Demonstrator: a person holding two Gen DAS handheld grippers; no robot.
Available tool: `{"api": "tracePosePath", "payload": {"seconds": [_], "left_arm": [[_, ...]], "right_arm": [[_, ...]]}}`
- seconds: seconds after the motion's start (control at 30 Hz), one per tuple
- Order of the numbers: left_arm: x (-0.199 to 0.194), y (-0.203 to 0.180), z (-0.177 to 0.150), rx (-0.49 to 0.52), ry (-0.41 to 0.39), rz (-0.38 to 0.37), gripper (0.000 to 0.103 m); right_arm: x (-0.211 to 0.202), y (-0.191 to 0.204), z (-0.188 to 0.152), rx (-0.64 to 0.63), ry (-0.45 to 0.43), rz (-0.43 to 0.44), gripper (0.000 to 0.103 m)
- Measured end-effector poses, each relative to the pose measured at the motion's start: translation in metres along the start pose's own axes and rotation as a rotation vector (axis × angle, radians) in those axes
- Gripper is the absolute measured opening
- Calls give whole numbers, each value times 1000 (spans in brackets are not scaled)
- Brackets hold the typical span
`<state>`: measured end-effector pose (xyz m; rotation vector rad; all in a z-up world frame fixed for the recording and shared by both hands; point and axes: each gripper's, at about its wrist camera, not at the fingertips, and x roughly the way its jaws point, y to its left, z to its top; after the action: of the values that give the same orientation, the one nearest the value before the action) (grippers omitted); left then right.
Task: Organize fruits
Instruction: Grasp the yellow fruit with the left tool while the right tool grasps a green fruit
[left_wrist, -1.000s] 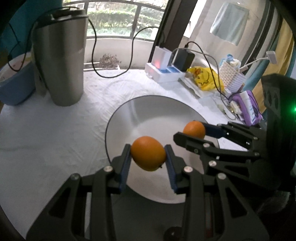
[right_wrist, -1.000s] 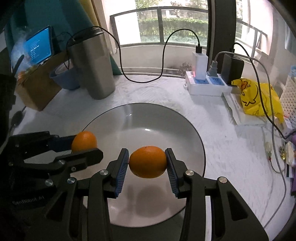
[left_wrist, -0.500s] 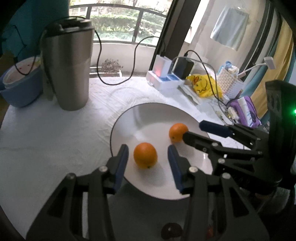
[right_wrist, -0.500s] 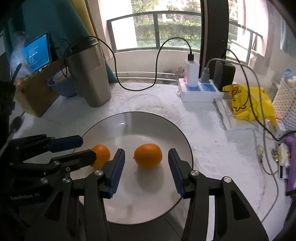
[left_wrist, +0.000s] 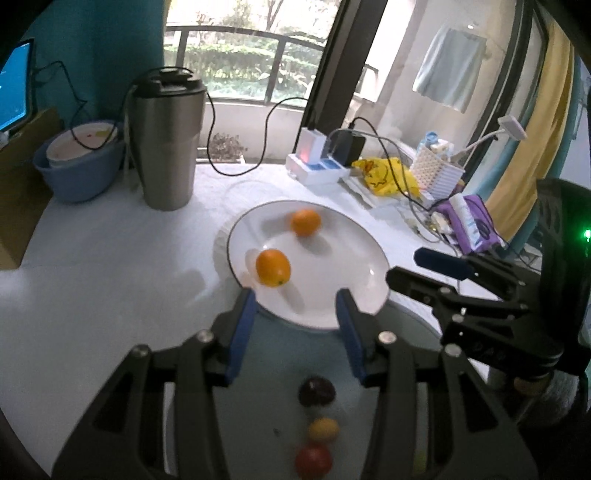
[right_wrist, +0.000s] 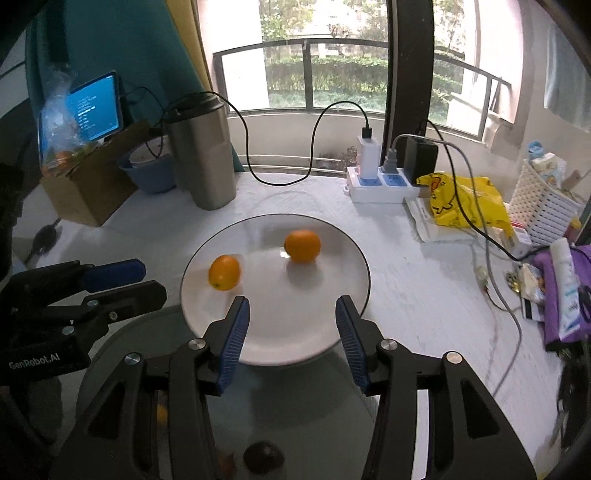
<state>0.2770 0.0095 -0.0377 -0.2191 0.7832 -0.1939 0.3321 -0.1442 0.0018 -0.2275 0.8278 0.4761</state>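
Note:
Two oranges lie on a white plate (left_wrist: 343, 295): one near its left side (left_wrist: 272, 267) and one farther back (left_wrist: 305, 222). In the right wrist view they are the left orange (right_wrist: 224, 272) and the middle orange (right_wrist: 302, 246) on the plate (right_wrist: 332, 332). My left gripper (left_wrist: 295, 321) is open and empty, held back above the plate's near rim. My right gripper (right_wrist: 291, 325) is open and empty, likewise behind the near rim. Small fruits lie below the left gripper on a glass surface: a dark one (left_wrist: 317, 392), a yellow one (left_wrist: 323, 430), a red one (left_wrist: 313, 460).
A steel tumbler (left_wrist: 166, 142) and blue basin (left_wrist: 79, 162) stand at the back left. A power strip (right_wrist: 380, 184), yellow bag (right_wrist: 465, 203), white basket (right_wrist: 543, 206) and purple pouch (right_wrist: 561, 295) crowd the right side. Cables cross the white cloth.
Both grippers opened and released their oranges onto the plate, then pulled back and up. The small fruits on the glass surface have come into view.

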Motion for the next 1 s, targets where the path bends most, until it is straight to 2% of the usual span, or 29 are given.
{"api": "tracePosePath", "payload": {"seconds": [0.5,1.0], "left_arm": [[-51,-17,-60,17,-9,-7,47],[-68,-17,-126,8,44,16,47]], "right_arm": [[-61,29,-64,2,-22,-12,51],[-86,45,-126,8,18,-13,51]]}}
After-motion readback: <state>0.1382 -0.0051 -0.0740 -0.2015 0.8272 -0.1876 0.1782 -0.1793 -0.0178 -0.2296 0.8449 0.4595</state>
